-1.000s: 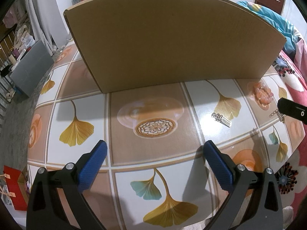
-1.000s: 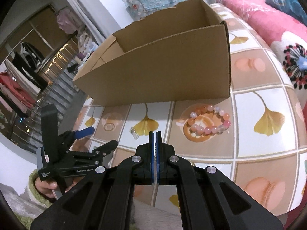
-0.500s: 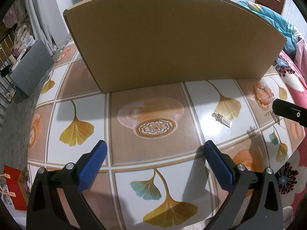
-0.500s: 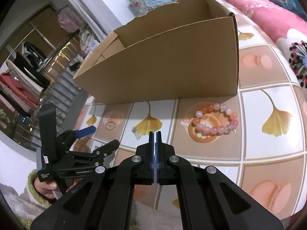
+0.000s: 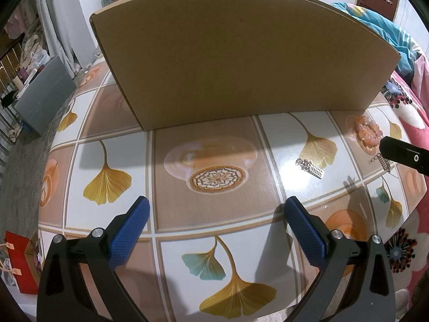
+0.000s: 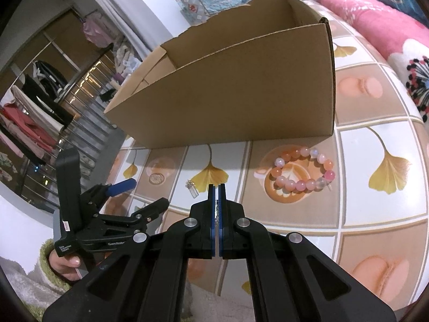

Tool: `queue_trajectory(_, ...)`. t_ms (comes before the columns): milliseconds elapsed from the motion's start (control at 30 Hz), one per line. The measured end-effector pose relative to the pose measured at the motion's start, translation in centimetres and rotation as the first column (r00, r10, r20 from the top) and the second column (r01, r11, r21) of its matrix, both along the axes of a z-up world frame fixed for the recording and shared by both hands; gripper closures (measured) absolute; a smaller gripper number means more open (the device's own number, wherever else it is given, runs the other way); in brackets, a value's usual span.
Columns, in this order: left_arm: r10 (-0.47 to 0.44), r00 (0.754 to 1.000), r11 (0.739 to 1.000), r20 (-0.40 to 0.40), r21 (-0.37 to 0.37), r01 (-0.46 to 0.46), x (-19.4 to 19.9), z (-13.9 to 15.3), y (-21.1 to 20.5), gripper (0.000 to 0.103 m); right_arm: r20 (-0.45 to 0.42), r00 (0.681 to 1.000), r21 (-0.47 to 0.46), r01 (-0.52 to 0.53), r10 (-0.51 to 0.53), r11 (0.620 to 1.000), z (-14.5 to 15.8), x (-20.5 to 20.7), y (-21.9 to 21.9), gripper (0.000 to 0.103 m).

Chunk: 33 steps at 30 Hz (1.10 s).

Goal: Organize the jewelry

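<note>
An open cardboard box stands on the patterned table; it also shows in the right wrist view. My left gripper is open and empty, low over the table's near part. A silver earring lies on the table to its right, also seen in the right wrist view. A pink bead bracelet lies in front of the box's right corner. My right gripper is shut on a thin silver earring, which hangs from it in the left wrist view, raised above the table.
The table has a glossy cloth with ginkgo leaves and cups. A pink flowered blanket lies to the right. A grey box and a red bag sit on the floor to the left.
My right gripper has risen and moved toward the box with the earring in it. The left gripper has not moved.
</note>
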<state>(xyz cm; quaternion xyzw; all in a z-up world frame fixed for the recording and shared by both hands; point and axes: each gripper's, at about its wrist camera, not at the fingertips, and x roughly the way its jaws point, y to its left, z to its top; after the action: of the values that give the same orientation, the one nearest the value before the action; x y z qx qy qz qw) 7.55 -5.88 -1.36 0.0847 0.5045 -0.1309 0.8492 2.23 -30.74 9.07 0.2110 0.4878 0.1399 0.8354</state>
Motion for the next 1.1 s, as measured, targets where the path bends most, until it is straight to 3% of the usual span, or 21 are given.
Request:
queue_trajectory(700, 0.032, 0.999, 0.999, -0.005, 0.004, -0.032, 0.0, 0.1, -0.2, 0.004, 0.02, 1.0, 0.031, -0.001, 0.0, 1.0, -0.1, -0.2, -0.5, 0.103)
queue_trajectory(1100, -0.002, 0.999, 1.0, 0.04, 0.02, 0.001, -0.1, 0.4, 0.0, 0.004, 0.025, 1.0, 0.043, 0.019, -0.02, 0.999, -0.6, -0.5, -1.1, 0.103)
